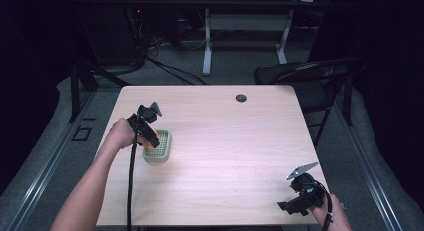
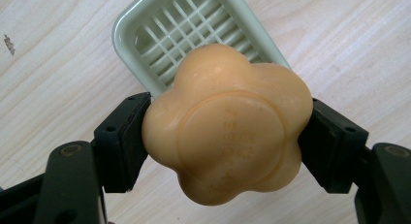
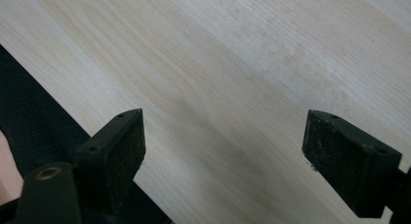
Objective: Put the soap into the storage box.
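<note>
The flower-shaped orange soap bar (image 2: 228,124) is clamped by its two sides between the jaws of the left gripper (image 2: 228,136), one black pad pressed into each flank, its round embossed face turned to the camera; it hangs just above the near end of the pale green soap dish (image 2: 145,32), whose slatted grid floor shows bare behind it; in the high view the soap (image 1: 153,137) sits over the dish (image 1: 162,156) near the left edge of the desk (image 1: 225,136), about halfway along that edge, with the left gripper (image 1: 148,133) tilted down over it; whether the soap touches the grid I cannot tell, though the left gripper view suggests it is clear of it. By my reading, the work is setting the soap into the dish, and it is well along; the pick-up is done and the bar is carried to the dish; what is left is the lowering onto the grid, the release and the withdrawal. The right gripper (image 1: 300,193) rests near the near right corner of the desk, well apart from the dish; its jaws stand wide open with nothing between them, bare wood grain showing in the gap (image 3: 223,151). By count: one soap bar, one soap dish, two grippers; a small dark grommet (image 1: 241,98) sits near the far edge of the desk.
</note>
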`<act>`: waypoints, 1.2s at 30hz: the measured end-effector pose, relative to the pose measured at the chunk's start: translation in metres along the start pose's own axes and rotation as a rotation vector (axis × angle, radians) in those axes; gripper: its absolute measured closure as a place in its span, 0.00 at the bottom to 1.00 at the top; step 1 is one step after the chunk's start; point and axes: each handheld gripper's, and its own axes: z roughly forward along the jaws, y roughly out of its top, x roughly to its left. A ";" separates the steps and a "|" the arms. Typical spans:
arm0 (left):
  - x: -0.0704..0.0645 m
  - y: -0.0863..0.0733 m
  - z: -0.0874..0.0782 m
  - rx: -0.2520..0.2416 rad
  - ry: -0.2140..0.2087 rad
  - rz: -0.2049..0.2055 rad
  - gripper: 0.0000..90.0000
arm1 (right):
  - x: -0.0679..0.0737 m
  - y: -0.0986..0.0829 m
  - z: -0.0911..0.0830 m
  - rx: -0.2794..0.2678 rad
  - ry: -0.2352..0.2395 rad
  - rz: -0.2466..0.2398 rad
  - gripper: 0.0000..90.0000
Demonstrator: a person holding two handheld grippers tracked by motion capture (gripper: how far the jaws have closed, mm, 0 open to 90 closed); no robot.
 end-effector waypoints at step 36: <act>0.004 0.022 0.038 0.053 0.008 0.005 0.30 | 0.002 0.000 0.002 0.011 0.008 -0.004 0.17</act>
